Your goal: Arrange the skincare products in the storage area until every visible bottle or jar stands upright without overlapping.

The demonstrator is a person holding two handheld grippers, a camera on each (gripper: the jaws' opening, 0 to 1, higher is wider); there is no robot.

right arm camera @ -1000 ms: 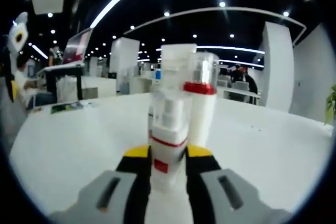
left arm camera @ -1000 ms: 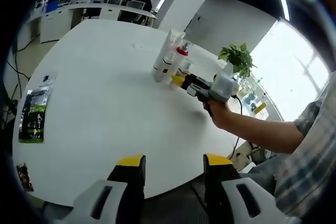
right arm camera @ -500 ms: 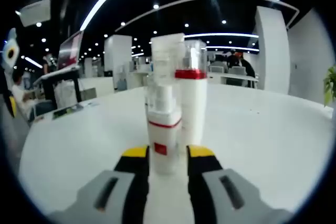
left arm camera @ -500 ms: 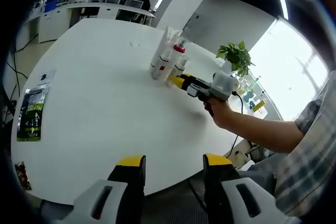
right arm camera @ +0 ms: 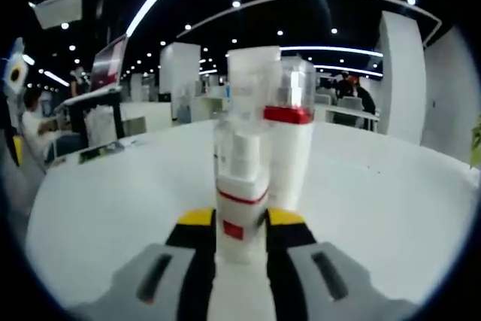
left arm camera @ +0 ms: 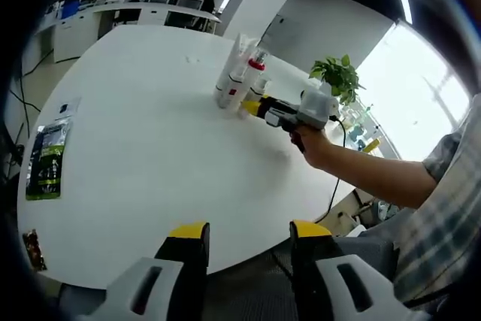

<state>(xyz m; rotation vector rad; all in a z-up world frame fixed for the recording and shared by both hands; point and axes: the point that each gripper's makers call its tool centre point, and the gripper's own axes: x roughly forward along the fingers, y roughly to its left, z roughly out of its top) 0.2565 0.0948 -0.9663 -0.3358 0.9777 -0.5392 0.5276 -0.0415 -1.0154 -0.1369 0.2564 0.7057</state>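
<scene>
Advanced since the earlier frame, right gripper [right arm camera: 240, 223] jaws bracket, perhaps clamp, the upright white bottle [right arm camera: 240, 208] among clustered bottles on the desk [left arm camera: 135, 148]; left gripper [left arm camera: 244, 234] idles apart; nudging risks toppling neighbours.

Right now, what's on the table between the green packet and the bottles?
Nothing: in the left gripper view, only bare white table stretches from the green packet to the cluster of bottles, where the right gripper is.

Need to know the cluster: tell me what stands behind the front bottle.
Behind the front bottle stand a red-banded bottle and a clear-capped tube. Their lower parts are partly covered.
</scene>
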